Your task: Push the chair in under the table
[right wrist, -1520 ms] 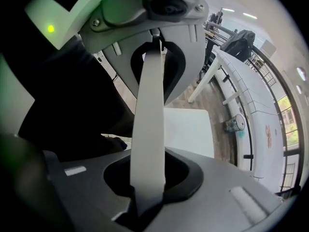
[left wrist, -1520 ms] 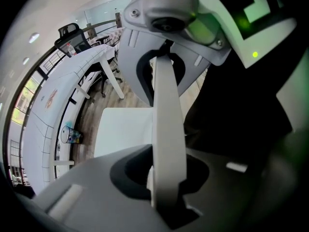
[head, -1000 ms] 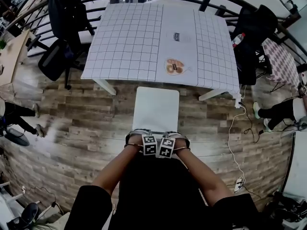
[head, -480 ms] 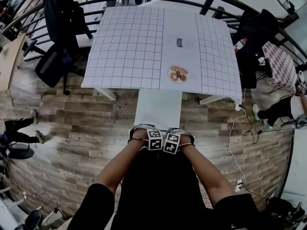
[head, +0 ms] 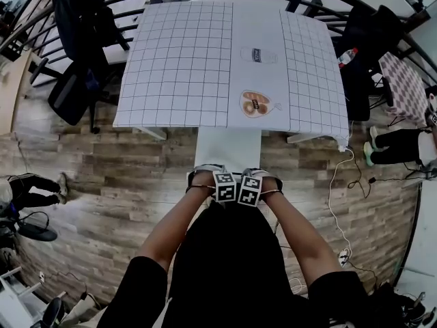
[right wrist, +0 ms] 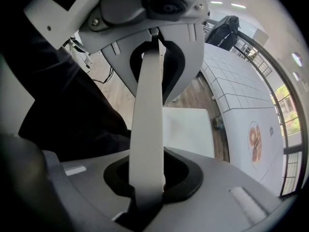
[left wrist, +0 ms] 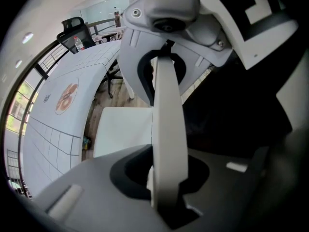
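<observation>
The white chair (head: 227,147) stands on the wood floor with the front of its seat tucked under the near edge of the table (head: 177,60), which has a grid-pattern cloth. My left gripper (head: 222,184) and right gripper (head: 251,188) sit side by side on the top of the chair's back, pointing down. In the left gripper view the white backrest edge (left wrist: 168,129) runs between the jaws, with the seat (left wrist: 123,132) beyond it. The right gripper view shows the same backrest edge (right wrist: 149,110) clamped, and the seat (right wrist: 188,129) and table (right wrist: 241,110) beyond.
A donut picture (head: 254,104) lies on the table. Black office chairs (head: 75,87) stand at the left, and a dark chair (head: 362,53) with a bottle (head: 343,57) at the right. A cable and power strip (head: 341,255) lie on the floor. People's legs show at the left (head: 31,183) and right (head: 396,145).
Both grippers have moved toward the table with the chair; more of the seat now lies under the tabletop. The person at the left has shifted.
</observation>
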`<act>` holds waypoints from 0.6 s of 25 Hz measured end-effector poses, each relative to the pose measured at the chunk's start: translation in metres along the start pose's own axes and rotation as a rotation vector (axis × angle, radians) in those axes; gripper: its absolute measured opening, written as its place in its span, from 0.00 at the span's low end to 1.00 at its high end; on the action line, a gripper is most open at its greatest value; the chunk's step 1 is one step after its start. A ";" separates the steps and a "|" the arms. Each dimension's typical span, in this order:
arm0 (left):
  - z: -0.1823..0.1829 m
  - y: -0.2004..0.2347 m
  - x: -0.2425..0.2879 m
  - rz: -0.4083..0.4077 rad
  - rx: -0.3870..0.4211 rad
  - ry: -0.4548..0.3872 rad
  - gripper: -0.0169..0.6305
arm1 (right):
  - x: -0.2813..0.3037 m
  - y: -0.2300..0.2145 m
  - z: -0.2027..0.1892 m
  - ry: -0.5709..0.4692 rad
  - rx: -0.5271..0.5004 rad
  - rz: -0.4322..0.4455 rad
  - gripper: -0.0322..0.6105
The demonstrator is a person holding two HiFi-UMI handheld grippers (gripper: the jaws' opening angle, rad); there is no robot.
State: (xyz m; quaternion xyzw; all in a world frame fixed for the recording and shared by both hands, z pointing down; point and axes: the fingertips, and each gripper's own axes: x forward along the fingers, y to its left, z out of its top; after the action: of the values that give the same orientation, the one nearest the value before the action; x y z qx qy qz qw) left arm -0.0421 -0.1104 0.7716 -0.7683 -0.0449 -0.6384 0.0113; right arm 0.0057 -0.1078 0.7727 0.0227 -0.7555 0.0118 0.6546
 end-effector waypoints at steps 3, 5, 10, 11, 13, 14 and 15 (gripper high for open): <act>0.003 0.013 0.002 -0.002 -0.009 -0.001 0.15 | 0.001 -0.014 -0.004 -0.003 -0.007 0.005 0.16; 0.008 0.023 0.002 0.000 -0.022 -0.005 0.15 | 0.001 -0.024 -0.008 -0.002 -0.017 0.009 0.16; 0.013 0.051 -0.002 0.002 -0.041 -0.005 0.15 | -0.004 -0.053 -0.013 -0.003 -0.038 0.010 0.16; 0.013 0.057 -0.002 0.004 -0.043 -0.005 0.15 | -0.003 -0.060 -0.014 -0.004 -0.042 0.008 0.17; 0.013 0.062 0.002 0.008 -0.044 -0.005 0.15 | 0.001 -0.065 -0.015 -0.006 -0.047 0.006 0.17; 0.013 0.063 0.005 0.012 -0.045 -0.006 0.15 | 0.003 -0.066 -0.016 -0.007 -0.047 0.003 0.16; 0.013 0.065 0.007 0.015 -0.046 -0.005 0.15 | 0.005 -0.067 -0.016 -0.009 -0.047 -0.002 0.17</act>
State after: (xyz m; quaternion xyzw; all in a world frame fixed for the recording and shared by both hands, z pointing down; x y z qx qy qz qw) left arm -0.0231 -0.1735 0.7784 -0.7704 -0.0244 -0.6371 -0.0015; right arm 0.0241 -0.1741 0.7793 0.0080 -0.7584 -0.0065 0.6517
